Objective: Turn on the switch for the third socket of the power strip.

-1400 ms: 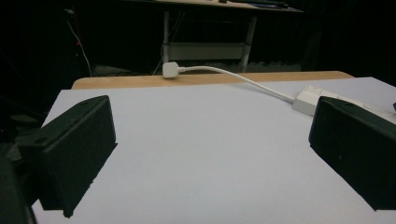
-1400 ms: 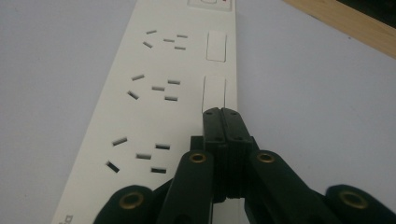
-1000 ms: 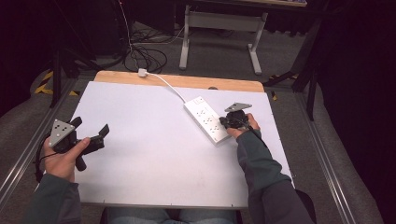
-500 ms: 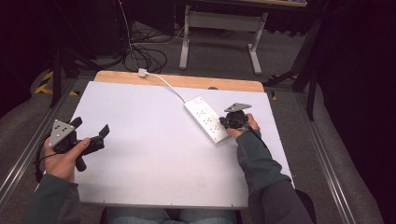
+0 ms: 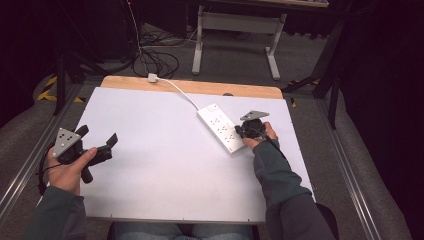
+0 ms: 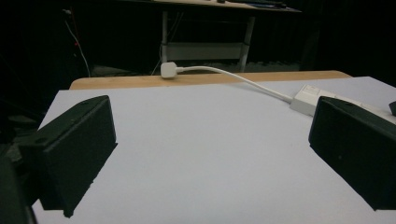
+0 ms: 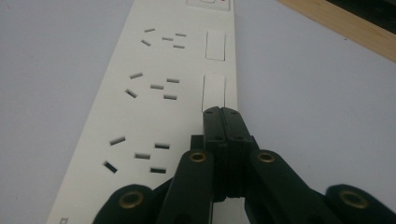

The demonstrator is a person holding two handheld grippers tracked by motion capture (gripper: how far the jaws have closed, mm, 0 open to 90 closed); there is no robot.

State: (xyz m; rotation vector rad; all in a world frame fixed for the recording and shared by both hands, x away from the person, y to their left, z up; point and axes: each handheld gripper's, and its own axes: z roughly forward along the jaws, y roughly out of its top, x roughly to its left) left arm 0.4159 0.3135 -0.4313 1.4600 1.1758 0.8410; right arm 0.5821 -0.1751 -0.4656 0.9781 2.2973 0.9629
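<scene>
A white power strip [image 5: 220, 127] lies at an angle on the right half of the white table top [image 5: 165, 170]; its cable runs to a white plug [image 5: 152, 77] at the far wooden edge. My right gripper [image 5: 241, 131] is shut with nothing between the jaws. In the right gripper view its closed tips [image 7: 223, 114] sit at the near end of a rocker switch [image 7: 214, 89] on the power strip [image 7: 154, 93]. Whether they press it I cannot tell. My left gripper [image 5: 97, 136] is held open above the table's left side, the jaws wide apart [image 6: 212, 135] and nothing in them.
The left gripper view looks across bare table to the plug [image 6: 169, 70], the cable and the strip's end [image 6: 308, 99]. Beyond the far edge stand a metal desk frame [image 5: 235, 30] and loose black cables [image 5: 150, 60] on the floor.
</scene>
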